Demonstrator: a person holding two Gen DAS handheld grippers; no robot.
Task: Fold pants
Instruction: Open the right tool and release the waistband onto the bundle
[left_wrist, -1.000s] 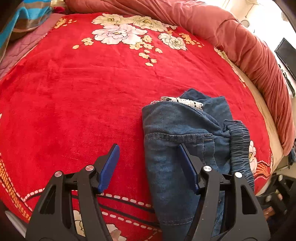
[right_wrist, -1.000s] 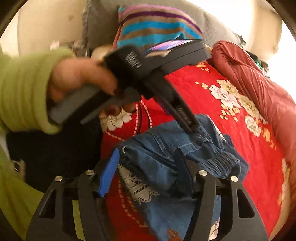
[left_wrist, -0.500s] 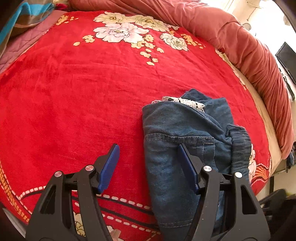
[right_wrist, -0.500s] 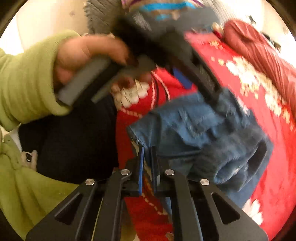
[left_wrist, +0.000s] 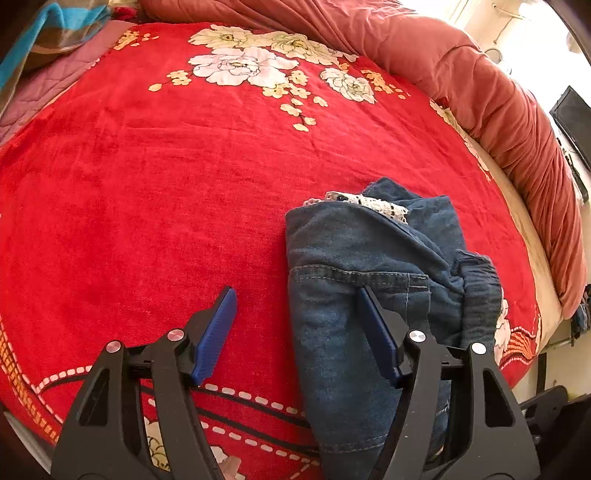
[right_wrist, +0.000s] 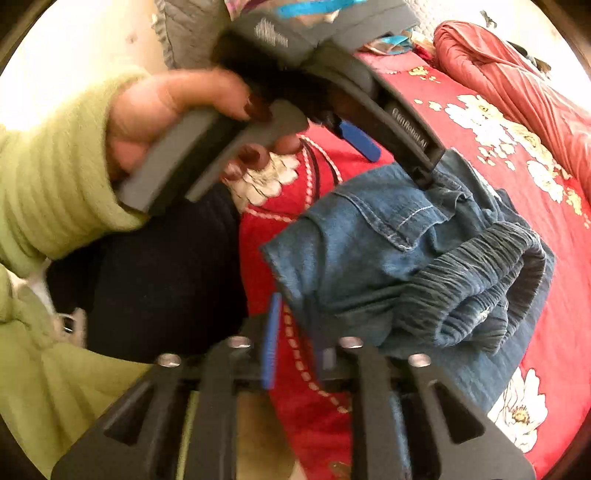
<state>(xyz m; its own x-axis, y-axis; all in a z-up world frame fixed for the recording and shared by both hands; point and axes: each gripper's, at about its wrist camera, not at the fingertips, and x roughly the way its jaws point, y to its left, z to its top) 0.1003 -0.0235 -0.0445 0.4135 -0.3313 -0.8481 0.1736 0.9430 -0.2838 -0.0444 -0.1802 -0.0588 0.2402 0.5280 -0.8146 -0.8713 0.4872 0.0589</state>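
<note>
Surroundings: red floral blanket (left_wrist: 155, 192) covers the bed; rolled pink-red quilt (left_wrist: 491, 96) along the far and right edge; striped blue/brown cloth (left_wrist: 48, 33) at the top-left corner. Dark flat screen (left_wrist: 574, 118) off the bed at right. Nothing lies on the blanket ahead of the left gripper apart from the pants.

Pants (left_wrist: 369, 280): blue denim, folded into a compact stack near the right front edge of the bed. White lace trim (left_wrist: 365, 202) peeks out at the far end of the stack. Elastic waistband (right_wrist: 491, 273) is bunched up on the stack's right side, not flat. No containers in view.

Left gripper (left_wrist: 297, 321): jaws spread wide, gripping nothing. Its left finger is over bare blanket, its right finger (left_wrist: 378, 341) over the denim, straddling the stack's left edge. Can't tell if the right pad touches the fabric. In the right wrist view, the hand (right_wrist: 173, 118) in a green sleeve (right_wrist: 51, 177) holds its handle, tool angled down toward the pants.

Right gripper (right_wrist: 297, 339): motion-blurred, jaws partly apart with a clear gap between the pads. A near denim corner (right_wrist: 291, 266) sits right at the fingertips; can't tell if any fabric is between them. The view is crowded by the left tool and the person's dark-clothed body (right_wrist: 166, 280) at left.
</note>
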